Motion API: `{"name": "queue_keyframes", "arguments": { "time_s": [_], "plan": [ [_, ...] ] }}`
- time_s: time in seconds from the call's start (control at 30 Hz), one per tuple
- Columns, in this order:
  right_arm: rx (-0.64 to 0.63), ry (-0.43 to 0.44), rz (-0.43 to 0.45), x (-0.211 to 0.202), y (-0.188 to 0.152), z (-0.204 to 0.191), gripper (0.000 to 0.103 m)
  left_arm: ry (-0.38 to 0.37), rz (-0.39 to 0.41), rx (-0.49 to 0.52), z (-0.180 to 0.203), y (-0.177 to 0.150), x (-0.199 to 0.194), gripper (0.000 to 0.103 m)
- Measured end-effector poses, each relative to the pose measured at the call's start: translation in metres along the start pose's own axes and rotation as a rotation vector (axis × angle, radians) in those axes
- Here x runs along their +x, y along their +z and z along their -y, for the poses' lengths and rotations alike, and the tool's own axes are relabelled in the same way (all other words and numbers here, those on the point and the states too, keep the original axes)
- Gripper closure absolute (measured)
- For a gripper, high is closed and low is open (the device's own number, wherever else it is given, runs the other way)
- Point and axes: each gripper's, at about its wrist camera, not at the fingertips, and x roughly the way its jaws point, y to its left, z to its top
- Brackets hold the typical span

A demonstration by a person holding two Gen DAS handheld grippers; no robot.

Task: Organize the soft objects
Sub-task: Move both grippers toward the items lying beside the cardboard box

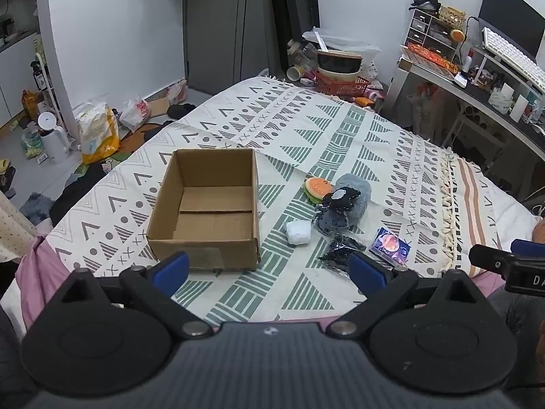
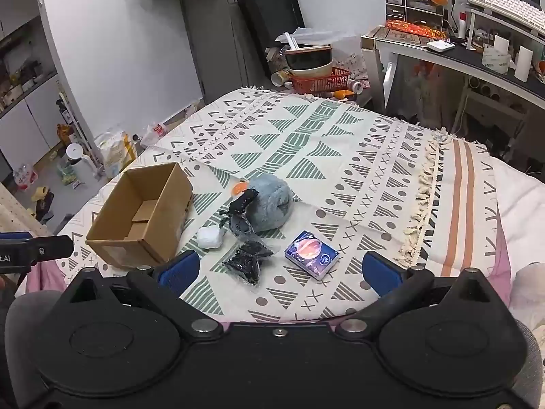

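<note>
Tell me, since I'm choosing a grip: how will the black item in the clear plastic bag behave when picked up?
The bagged black item lies flat and crinkled on the patterned blanket, so it probably flops and weighs little. Its glossy wrap may slip between the right gripper's open fingers. Pinching the middle likely works best.

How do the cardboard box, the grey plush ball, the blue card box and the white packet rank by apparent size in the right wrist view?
1. cardboard box
2. grey plush ball
3. blue card box
4. white packet

The last two look close; the card box lies nearer the camera, so their order is unsure.
</note>
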Motion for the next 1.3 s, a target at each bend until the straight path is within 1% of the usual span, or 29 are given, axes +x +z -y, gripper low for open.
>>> {"name": "queue_keyframes", "arguments": {
  "time_s": [0.13, 0.17, 0.53, 0.93, 1.3],
  "plan": [
    [-0.008, -0.008, 0.004, 0.0024, 0.0009, 0.0006, 0.0, -0.007, 0.001, 0.0, 0.0021, -0.0033, -0.0017, 0.004],
    [-0.01, -0.01, 0.005, 0.0021, 0.0013, 0.0004, 0.0, -0.016, -0.006, -0.005, -0.0051, 0.0033, 0.0011, 0.004],
    [-0.013, -0.015, 0.004, 0.0012, 0.0015, 0.0014, 0.0, -0.019, -0.003, -0.005, -0.0052, 0.0039, -0.0005, 0.004],
    [-0.019, -0.001, 0.02, -0.0009, -0.0007, 0.0019, 0.0, -0.019, -0.004, -0.004, -0.0009, 0.0015, -0.0028, 0.004],
    [-0.015, 0.007, 0.009, -0.0018, 0.0005, -0.001, 0.0, -0.028, -0.001, -0.016, -0.0019, -0.0014, -0.0034, 0.004]
  ]
}}
